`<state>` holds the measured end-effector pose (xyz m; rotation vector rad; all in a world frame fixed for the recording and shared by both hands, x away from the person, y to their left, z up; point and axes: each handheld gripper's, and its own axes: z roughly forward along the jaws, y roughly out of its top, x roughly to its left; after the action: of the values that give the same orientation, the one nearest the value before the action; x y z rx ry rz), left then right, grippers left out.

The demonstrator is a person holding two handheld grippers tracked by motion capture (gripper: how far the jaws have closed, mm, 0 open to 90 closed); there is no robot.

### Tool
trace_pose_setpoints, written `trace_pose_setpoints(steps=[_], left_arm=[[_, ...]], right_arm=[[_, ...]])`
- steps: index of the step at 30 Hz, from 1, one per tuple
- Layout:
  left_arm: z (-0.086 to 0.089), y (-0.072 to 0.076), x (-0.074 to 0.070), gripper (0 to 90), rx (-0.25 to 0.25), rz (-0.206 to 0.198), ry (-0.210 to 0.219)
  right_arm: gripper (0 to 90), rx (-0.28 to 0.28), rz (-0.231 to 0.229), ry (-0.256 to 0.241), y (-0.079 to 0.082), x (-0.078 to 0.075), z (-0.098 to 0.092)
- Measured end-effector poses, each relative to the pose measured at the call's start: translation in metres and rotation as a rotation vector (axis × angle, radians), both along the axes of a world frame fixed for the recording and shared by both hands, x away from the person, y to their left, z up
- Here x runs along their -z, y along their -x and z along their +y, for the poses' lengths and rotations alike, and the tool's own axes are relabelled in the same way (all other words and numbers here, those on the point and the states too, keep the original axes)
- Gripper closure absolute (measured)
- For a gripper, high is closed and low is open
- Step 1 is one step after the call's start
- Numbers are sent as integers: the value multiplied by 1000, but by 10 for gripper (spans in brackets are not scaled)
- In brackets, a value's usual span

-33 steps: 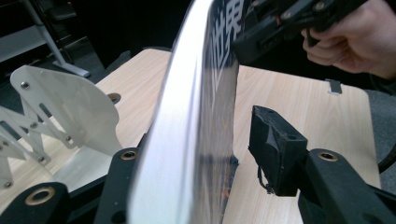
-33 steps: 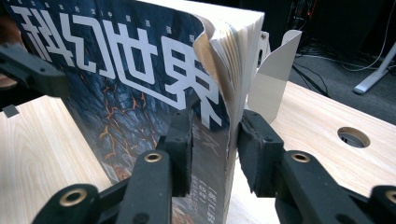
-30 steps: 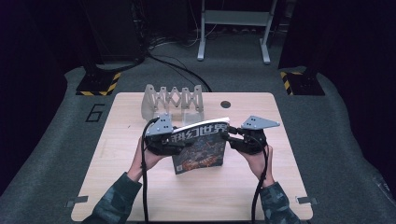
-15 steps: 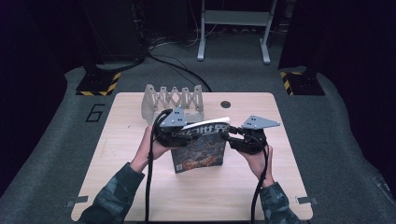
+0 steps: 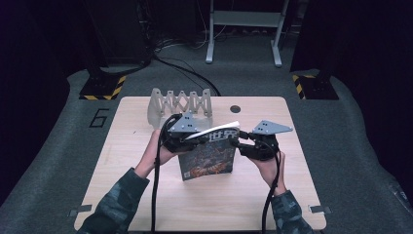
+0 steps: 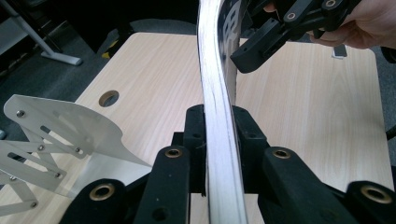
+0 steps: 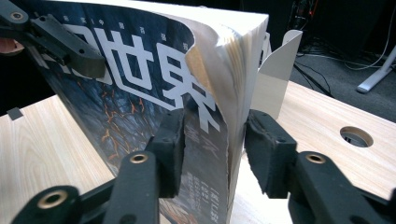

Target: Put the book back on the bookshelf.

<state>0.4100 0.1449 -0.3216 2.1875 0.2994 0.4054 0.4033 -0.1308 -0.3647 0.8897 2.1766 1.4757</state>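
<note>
We see the pale wooden table (image 5: 146, 195) filling the lower centre of the high view, its near half bare, its right and left margins open, and dark carpet all round its edges. A round hole (image 5: 235, 108) sits near the far edge, upper centre. At the upper left of the tabletop stands a white folding rack (image 5: 179, 103), just beyond the hands.

At centre frame the magazine (image 5: 207, 158) stands nearly upright, its bottom edge on or just above the wood, cover toward us, top edge curling back. In the left gripper view the page block (image 6: 219, 140) runs up mid-frame and bends rightward.

Both forearms, in camouflage sleeves, enter from the bottom edge and angle inward and up. The left gripper (image 5: 191, 138) meets the magazine's upper left corner; in its own view we see its jaws pressed against both faces of the page edge, pinching it. The right gripper (image 5: 242, 141) meets the upper right corner; in its own view the jaws straddle the spine side, the left jaw on the cover, the right jaw close to the page block, and we cannot tell whether that one touches.
</note>
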Motion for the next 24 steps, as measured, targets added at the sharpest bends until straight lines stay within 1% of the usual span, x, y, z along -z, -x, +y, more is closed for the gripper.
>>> trace_pose_setpoints(steps=[2,4,6,7,9,11,12,13,15,16,17,18,19,21,22,23,24], left_arm=[[0,0,0,799,-6,-1,1],[-1,0,0,801,-3,-4,0],[0,0,0,801,3,-3,0],[0,0,0,801,4,-3,-1],[0,0,-1,801,9,1,-5],[-1,0,-2,800,9,-3,-7],[-1,0,-2,800,6,2,-13],[-1,0,-3,800,1,1,-13],[-2,0,-3,799,2,6,-14],[-2,0,-4,798,2,5,-22],[-2,0,-4,797,-1,8,-19],[-2,0,-4,796,5,4,-20],[-2,0,-5,795,3,7,-21],[-2,0,-5,790,3,9,-27],[-2,0,-5,780,2,9,-17],[-2,0,-6,774,4,19,-9],[-1,0,-7,768,9,17,-5]], right_arm=[[519,5,-6,-4,0,0,-2],[474,29,-3,-11,0,2,-6],[447,58,-14,-16,2,4,-11],[423,74,-10,-21,2,7,-15],[380,97,26,-24,1,15,-21],[319,132,42,5,0,28,-26],[291,157,59,16,0,34,-27],[270,172,62,29,-1,42,-30],[209,212,86,48,-2,58,-33],[187,229,98,57,-3,66,-34],[169,244,105,68,-5,75,-36],[156,267,108,80,-5,84,-37],[146,289,109,104,-7,93,-38],[141,305,130,144,-10,111,-40],[134,318,139,155,-11,119,-40],[109,320,170,164,-13,126,-41],[89,329,192,160,-14,132,-42]])
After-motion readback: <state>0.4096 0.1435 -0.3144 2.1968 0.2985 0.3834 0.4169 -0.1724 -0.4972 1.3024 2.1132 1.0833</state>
